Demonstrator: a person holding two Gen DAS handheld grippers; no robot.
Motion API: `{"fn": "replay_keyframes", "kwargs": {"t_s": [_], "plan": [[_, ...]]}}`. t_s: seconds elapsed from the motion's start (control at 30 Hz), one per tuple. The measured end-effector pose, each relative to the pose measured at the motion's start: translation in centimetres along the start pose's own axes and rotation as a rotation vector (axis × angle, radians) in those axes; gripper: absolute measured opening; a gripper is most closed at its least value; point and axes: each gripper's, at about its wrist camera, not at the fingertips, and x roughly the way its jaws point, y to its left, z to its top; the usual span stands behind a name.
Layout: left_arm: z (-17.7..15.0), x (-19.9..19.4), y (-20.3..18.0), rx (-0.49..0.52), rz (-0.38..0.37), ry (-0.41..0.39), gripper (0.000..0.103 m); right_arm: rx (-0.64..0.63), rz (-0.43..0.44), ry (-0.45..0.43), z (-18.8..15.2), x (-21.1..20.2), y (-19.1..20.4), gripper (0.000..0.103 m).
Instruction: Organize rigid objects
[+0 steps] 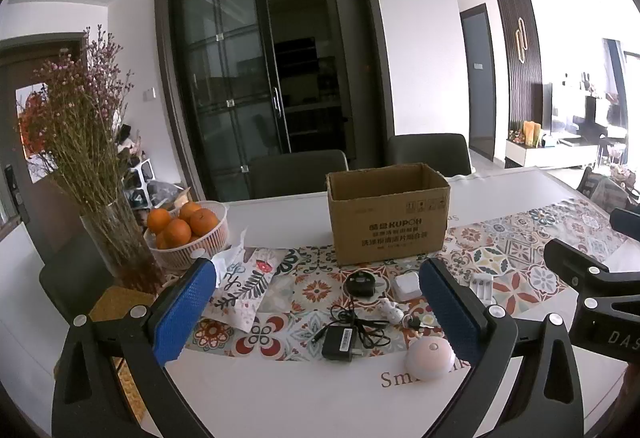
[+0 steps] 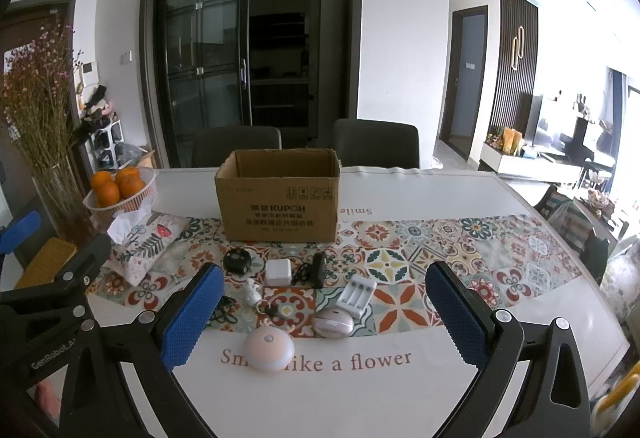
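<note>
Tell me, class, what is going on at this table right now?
A person holds two grippers over a dining table, both with fingers wide open and nothing in them. The left gripper hovers over a black power adapter, the right gripper over a round pink light and a white battery charger. The small gadgets all lie on the patterned runner in front of an open cardboard box. Nothing has been picked up yet.

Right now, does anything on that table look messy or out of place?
Nothing is spilled or broken. Small gadgets lie scattered loose before the open brown cardboard box: a black power adapter with tangled cord, a white battery charger, a round pinkish-white dome light.
</note>
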Motion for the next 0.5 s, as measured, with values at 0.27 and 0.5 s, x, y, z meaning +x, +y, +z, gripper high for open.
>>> {"fn": "replay_keyframes", "kwargs": {"t_s": [0.27,0.5], "plan": [[0.0,0.05,-0.03,0.003,-0.004,0.0,0.103,0.001,0.003,0.002,0.16,-0.02,-0.13,0.102],[-0.01,0.1,-0.01,0.002,-0.006,0.002,0.103,0.001,0.004,0.003,0.08,0.1,-0.11,0.102]]}}
